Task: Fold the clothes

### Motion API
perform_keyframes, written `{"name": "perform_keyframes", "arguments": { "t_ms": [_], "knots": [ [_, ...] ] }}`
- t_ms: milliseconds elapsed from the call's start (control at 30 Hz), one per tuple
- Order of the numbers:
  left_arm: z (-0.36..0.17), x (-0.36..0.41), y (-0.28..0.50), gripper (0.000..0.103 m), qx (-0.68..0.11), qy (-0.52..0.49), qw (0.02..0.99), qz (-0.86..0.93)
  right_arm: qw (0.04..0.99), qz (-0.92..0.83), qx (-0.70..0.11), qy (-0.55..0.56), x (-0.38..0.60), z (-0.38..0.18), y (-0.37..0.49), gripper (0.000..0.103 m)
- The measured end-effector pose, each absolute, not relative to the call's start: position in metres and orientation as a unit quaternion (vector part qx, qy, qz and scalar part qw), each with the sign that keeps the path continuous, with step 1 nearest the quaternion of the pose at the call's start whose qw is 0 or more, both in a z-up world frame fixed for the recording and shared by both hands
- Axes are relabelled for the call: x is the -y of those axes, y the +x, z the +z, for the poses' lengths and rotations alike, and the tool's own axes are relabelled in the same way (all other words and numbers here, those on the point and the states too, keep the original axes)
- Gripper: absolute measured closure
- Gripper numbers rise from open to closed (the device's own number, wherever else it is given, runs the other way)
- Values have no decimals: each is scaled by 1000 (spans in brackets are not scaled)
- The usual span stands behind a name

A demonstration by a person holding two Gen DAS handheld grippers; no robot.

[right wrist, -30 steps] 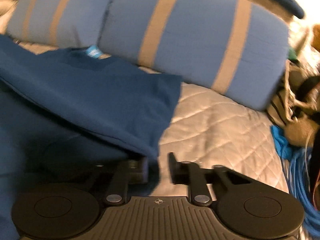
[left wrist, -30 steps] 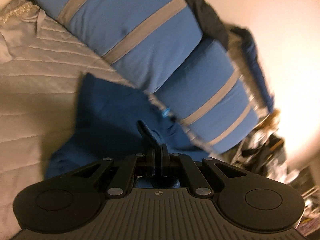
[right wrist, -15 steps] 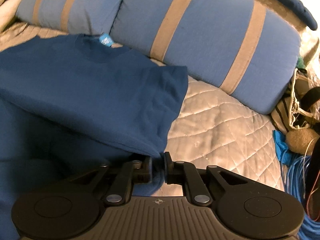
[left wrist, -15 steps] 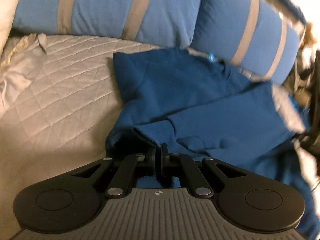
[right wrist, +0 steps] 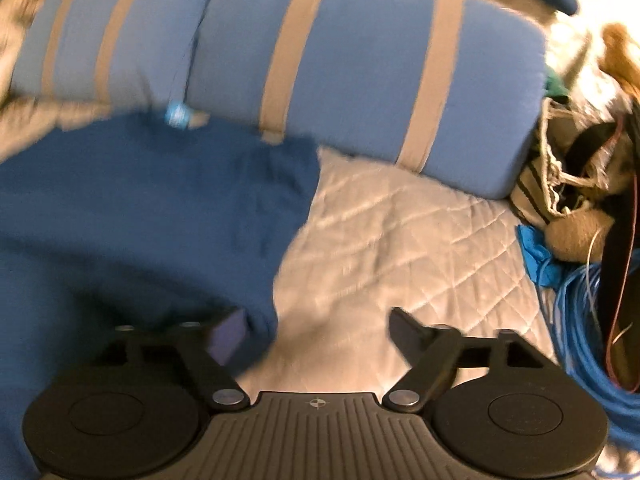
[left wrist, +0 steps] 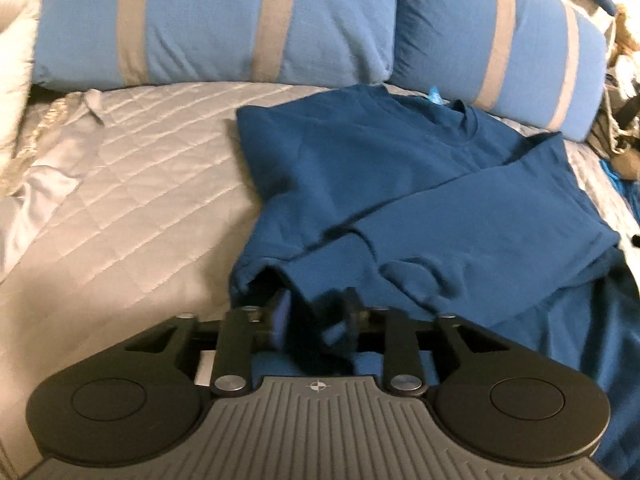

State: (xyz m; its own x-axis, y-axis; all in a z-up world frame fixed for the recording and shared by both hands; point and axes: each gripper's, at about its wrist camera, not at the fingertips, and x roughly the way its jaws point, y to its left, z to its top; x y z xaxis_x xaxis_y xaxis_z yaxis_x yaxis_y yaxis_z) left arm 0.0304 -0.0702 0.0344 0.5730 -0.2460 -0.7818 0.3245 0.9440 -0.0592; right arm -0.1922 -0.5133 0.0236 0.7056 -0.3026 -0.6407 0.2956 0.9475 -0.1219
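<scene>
A dark blue T-shirt (left wrist: 400,184) lies on the quilted grey bedspread (left wrist: 132,200), its collar toward the pillows and one side folded across its middle. My left gripper (left wrist: 314,312) is open at the shirt's near edge, with a fold of cloth lying loose between its fingers. In the right wrist view the shirt (right wrist: 140,208) fills the left half. My right gripper (right wrist: 320,328) is wide open at the shirt's right edge, its left finger (right wrist: 228,332) against the cloth and its right finger over bare quilt.
Two blue pillows with tan stripes (left wrist: 248,20) (right wrist: 360,64) lie along the head of the bed. At the right edge are a woven bag (right wrist: 560,184) and coiled blue cable (right wrist: 588,320). Bare quilt (right wrist: 400,240) lies right of the shirt.
Both grippers were shut on the shirt half a second ago and have now opened, letting the folded cloth go. The folded side has settled flat on the shirt.
</scene>
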Motion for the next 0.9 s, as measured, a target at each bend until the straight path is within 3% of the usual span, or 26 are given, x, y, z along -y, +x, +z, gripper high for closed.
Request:
{"name": "perform_keyframes", "arguments": {
  "t_ms": [133, 300, 500, 667, 900],
  "knots": [
    [48, 66, 18, 61, -407, 40, 900, -148, 929, -181, -321, 34, 521, 25, -181, 14],
    [73, 60, -7, 36, -366, 38, 921, -130, 909, -211, -358, 37, 526, -1, -160, 11],
    [95, 56, -35, 30, -339, 31, 931, -131, 902, -239, -356, 45, 527, -3, -171, 9],
    [102, 53, -54, 28, -329, 36, 935, -128, 909, -240, -339, 43, 521, 19, -191, 0],
    [123, 43, -82, 28, -298, 42, 946, -121, 920, -232, -313, 29, 502, 56, -226, 0]
  ]
}}
